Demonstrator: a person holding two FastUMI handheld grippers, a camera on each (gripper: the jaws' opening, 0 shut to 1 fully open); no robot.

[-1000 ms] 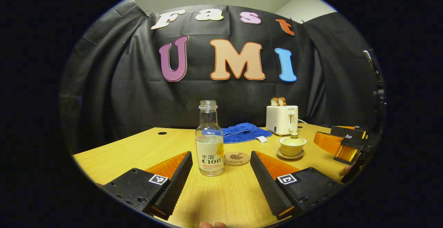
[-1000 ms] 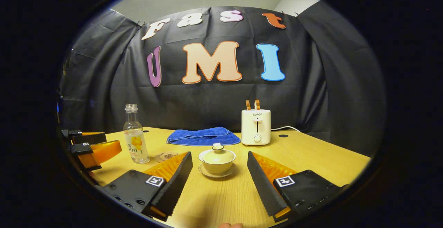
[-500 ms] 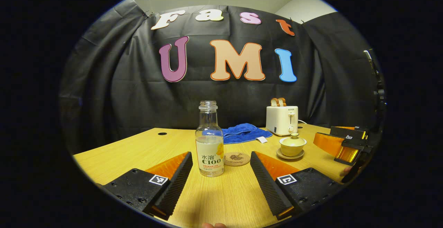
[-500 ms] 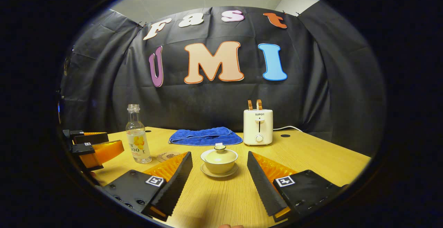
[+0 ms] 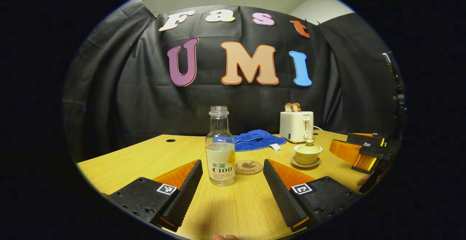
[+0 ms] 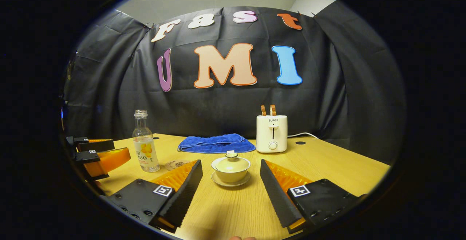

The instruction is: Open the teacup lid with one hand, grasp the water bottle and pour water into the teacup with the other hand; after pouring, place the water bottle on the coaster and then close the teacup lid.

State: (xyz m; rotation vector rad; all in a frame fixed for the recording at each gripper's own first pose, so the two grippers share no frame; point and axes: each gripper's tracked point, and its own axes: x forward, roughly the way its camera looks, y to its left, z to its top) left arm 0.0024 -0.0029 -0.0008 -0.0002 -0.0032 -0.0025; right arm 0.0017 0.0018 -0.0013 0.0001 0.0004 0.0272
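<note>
— Left gripper point(image 5: 233, 167) spread wide; water bottle point(image 5: 220, 149) upright between its fingers, untouched, just left of the coaster point(image 5: 249, 167).
— Smooth, likely slippery; grip the labelled body.
— Right gripper point(image 6: 231, 169) spread, facing the lidded teacup point(image 6: 230, 167); pinch its fragile knob.

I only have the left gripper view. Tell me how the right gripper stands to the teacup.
Observer: In the right gripper view, the right gripper is open, and the teacup sits centred in the gap ahead of its fingers, touching neither.
Operator: Report the lid against those fingers.
Observer: The lid is on the cup, knob up, with clear space to each finger.
Operator: Tell me what lies right of the toaster.
Observer: A white cable runs from the toaster toward the booth wall, and a round hole sits in the table just below it.
</note>
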